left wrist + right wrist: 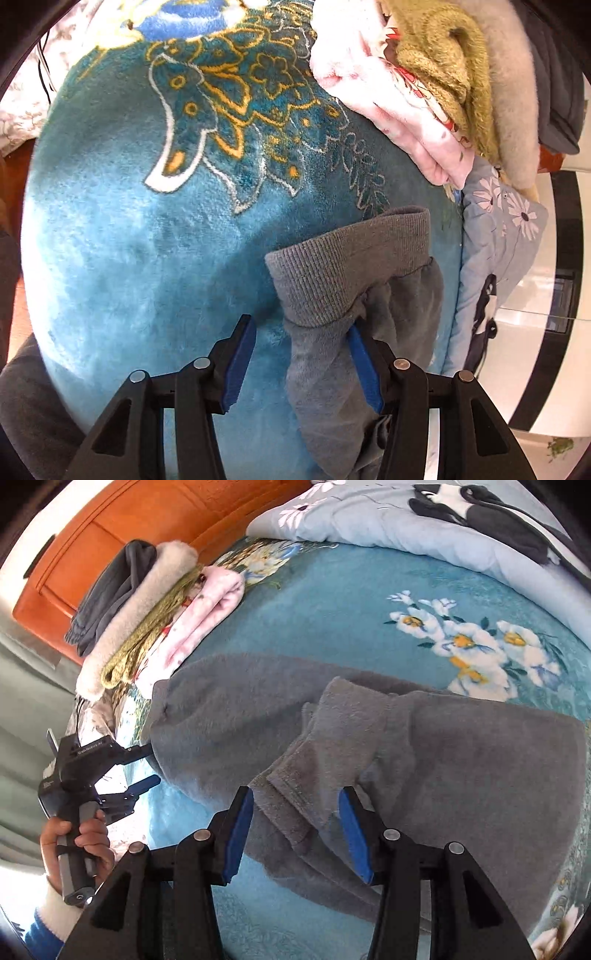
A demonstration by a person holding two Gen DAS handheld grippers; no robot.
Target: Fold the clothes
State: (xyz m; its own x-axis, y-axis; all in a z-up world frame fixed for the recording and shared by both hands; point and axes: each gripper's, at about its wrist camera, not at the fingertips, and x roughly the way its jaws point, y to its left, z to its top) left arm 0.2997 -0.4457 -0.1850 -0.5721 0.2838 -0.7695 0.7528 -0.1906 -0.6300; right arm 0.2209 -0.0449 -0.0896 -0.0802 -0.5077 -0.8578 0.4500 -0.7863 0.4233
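A grey fleece garment [424, 746] lies spread on the teal flowered blanket [332, 602], one part folded over the middle. My right gripper [295, 830] is open just above its near folded edge, holding nothing. My left gripper [301, 363] is open at the garment's ribbed grey cuff [347, 258]; the cloth drapes over the right finger [364, 369] and is not clamped. The left gripper also shows in the right wrist view [147, 768], at the garment's left edge.
A stack of folded clothes [147, 616] in pink, olive, beige and dark grey sits at the blanket's far left by the orange wooden headboard [129, 528]. A pale blue quilt [424, 528] lies bunched along the far side. The bed edge and white floor [535, 350] are at right.
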